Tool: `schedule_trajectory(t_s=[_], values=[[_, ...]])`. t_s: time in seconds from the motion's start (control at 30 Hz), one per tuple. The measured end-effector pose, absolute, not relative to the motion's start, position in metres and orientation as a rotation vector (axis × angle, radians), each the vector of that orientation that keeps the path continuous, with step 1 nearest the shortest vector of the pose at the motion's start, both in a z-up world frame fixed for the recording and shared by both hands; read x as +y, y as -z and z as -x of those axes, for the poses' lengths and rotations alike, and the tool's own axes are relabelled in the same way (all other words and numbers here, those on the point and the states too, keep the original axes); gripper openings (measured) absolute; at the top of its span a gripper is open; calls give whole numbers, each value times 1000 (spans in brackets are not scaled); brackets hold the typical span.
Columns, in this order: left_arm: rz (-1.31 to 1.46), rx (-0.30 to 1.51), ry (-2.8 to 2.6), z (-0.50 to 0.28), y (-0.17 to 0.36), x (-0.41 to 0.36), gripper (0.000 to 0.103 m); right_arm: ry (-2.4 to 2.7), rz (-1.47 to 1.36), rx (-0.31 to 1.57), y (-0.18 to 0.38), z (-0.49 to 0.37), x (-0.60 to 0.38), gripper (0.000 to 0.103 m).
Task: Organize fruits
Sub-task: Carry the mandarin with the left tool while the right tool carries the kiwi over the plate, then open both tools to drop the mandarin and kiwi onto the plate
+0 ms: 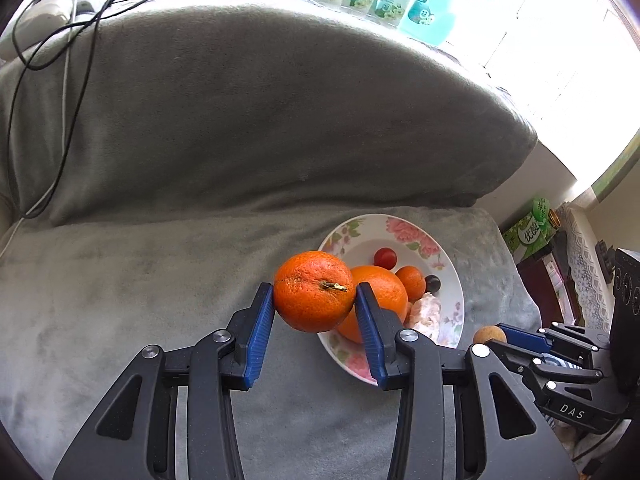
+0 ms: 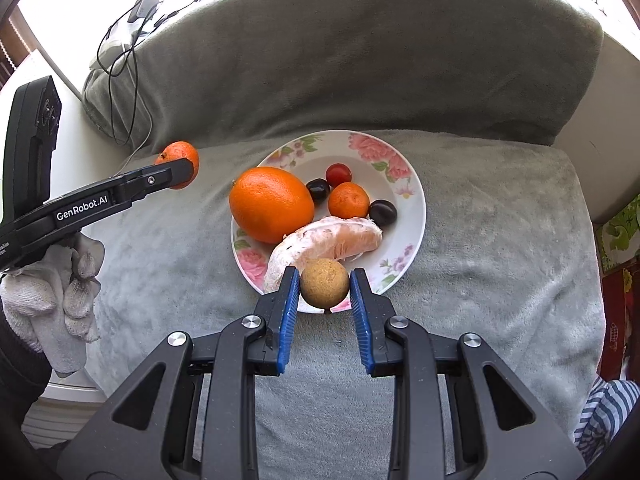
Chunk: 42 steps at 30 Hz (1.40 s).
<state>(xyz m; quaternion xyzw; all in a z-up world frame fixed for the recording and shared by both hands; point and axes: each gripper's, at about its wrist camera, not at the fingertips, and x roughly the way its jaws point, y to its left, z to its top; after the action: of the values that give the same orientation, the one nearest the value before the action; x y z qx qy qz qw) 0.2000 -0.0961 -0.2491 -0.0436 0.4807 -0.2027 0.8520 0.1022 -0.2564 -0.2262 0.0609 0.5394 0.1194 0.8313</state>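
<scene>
Now, from the left wrist camera, the left gripper (image 1: 314, 295) has its blue pads clamped on either side of a tangerine (image 1: 313, 290), stem end facing the lens, held above the grey blanket (image 1: 160, 288) just left of the floral plate (image 1: 454, 280). On that plate sit a large orange (image 1: 384, 292), a small mandarin (image 1: 412, 282), a cherry tomato (image 1: 385, 258), a dark grape (image 1: 432, 283) and a peeled citrus piece (image 1: 426, 314). At the lower right the right gripper (image 1: 494, 336) reaches in with a tan round fruit (image 1: 489, 335) at its tips. A grey-covered backrest (image 1: 260, 112) rises behind, with black cables (image 1: 52, 52) draped over its left end. From the right wrist camera, the right gripper (image 2: 325, 290) pinches the tan round fruit (image 2: 324, 283) between its blue pads, over the near rim of the floral plate (image 2: 416, 200). The large orange (image 2: 271, 204) lies on the plate's left side, the peeled citrus piece (image 2: 332, 240) along the near side, the small mandarin (image 2: 349, 200) in the middle, the cherry tomato (image 2: 338, 174) behind it, and two dark grapes (image 2: 383, 213) flank the mandarin. To the left, the left gripper (image 2: 182, 170), held by a white-gloved hand (image 2: 60, 292), grips the tangerine (image 2: 180, 160), clear of the plate.
</scene>
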Motion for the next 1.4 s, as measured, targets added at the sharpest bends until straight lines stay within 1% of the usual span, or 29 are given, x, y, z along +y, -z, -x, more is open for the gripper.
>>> schedule_trajectory(t_s=[0.7, 1.4], values=[[37, 1065, 517, -232, 255, -158, 40, -245, -160, 1175, 249, -116, -266, 27], [37, 1114, 535, -239, 260, -168, 40, -261, -157, 1190, 259, -121, -262, 27]])
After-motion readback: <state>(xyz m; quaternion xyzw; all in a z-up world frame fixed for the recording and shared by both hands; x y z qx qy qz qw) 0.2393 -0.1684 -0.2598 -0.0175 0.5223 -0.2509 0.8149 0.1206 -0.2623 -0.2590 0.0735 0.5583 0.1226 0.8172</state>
